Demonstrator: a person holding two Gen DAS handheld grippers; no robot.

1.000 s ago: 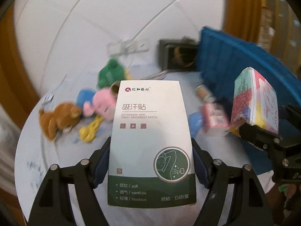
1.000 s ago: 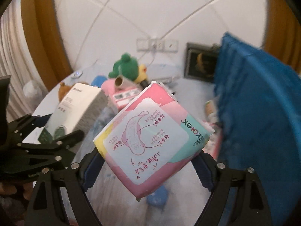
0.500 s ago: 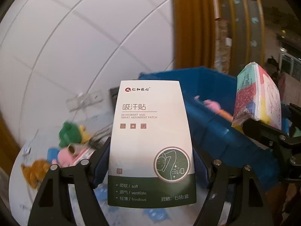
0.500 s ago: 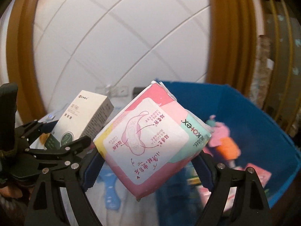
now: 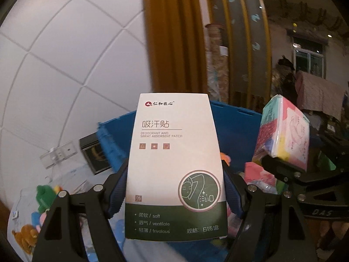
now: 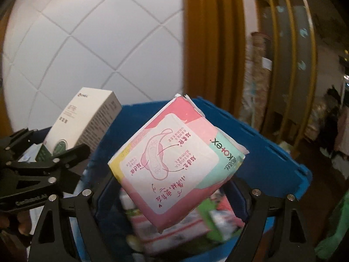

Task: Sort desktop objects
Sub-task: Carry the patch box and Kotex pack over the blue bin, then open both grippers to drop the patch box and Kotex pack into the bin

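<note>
Carrying two packs at once, the left gripper [image 5: 174,187] is clamped on an upright white and green patch box [image 5: 174,163], and the right gripper [image 6: 176,187] grips a pink pad packet [image 6: 174,161] tilted on one corner; both hang above the open blue bin [image 6: 261,144], which already holds a jumble of pink and green packets; a few plush toys [image 5: 43,194] lie on the table at the lower left of the left view. The step in hand looks like the drop; to do it well, bring each pack clear inside the bin's rim, lower it near the pile, part the jaws one side at a time so the packs do not collide, then lift straight out.
</note>
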